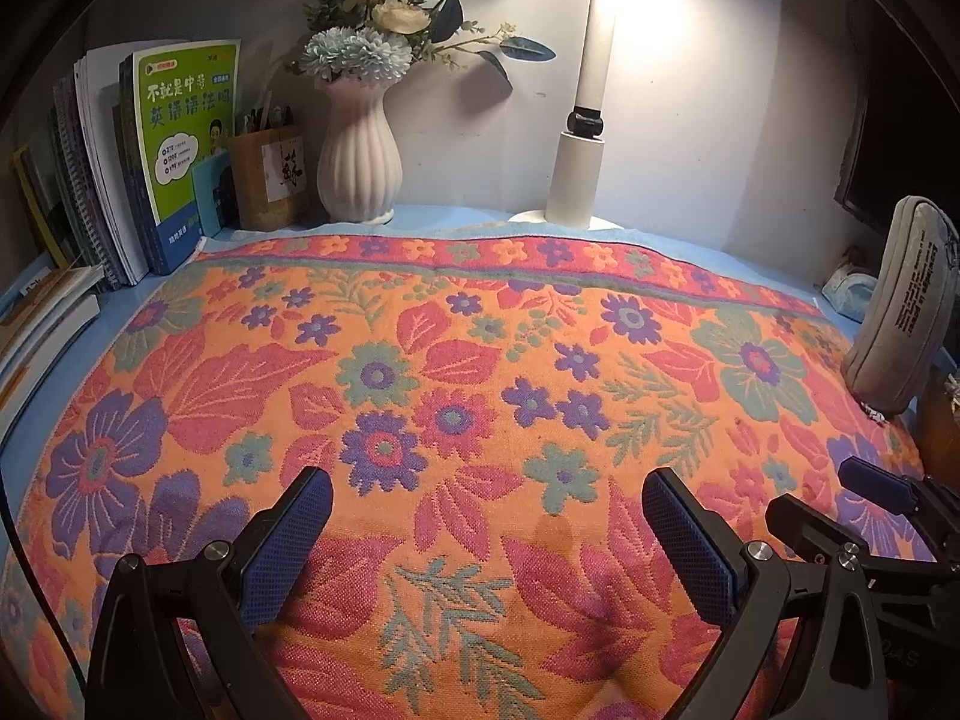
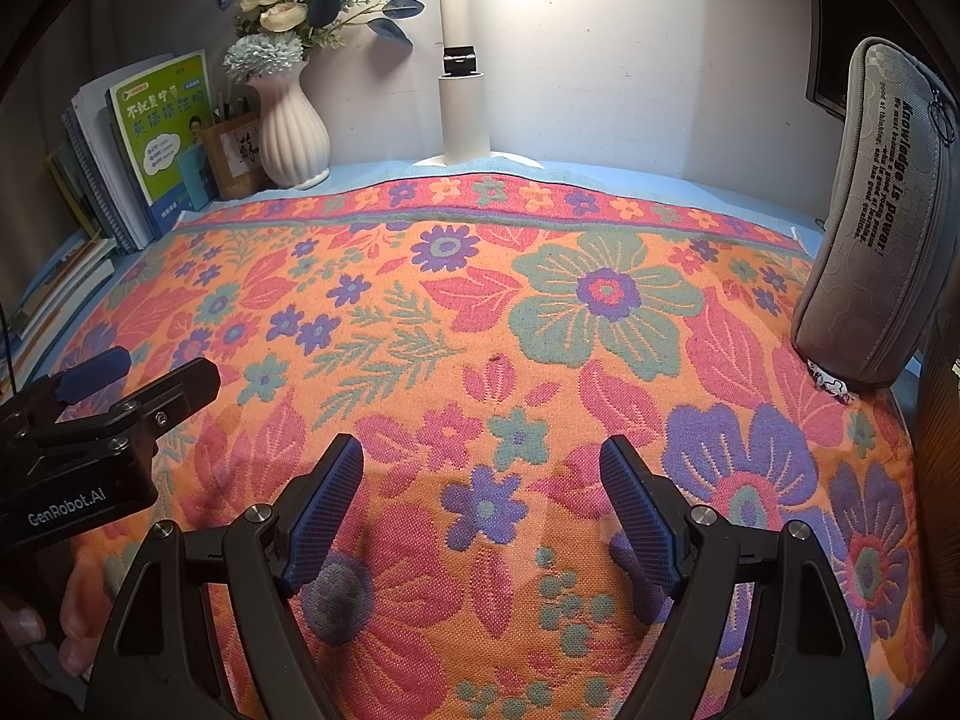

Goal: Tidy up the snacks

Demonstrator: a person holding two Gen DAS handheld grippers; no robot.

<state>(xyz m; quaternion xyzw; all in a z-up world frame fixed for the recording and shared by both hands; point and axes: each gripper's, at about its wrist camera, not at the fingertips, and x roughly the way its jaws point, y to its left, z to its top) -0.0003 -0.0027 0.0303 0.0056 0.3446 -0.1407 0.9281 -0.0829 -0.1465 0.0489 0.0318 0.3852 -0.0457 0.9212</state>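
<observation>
Jaws on our left gripper [image 1: 487, 501] and right gripper [image 2: 482, 468] are hanging released, grasping nothing, above the floral cloth [image 1: 480, 360]; no snacks showing ahead, so we should be searching before reaching.

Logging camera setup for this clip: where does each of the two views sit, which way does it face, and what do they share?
Left wrist: on the left gripper, angled down over the floral cloth toward the wall; its open fingers show, the right gripper at lower right.
Right wrist: on the right gripper, same heading; its open fingers, the left gripper and a hand at left.
Shared: cloth, vase, lamp, green book, grey pouch. No snacks visible.
</observation>
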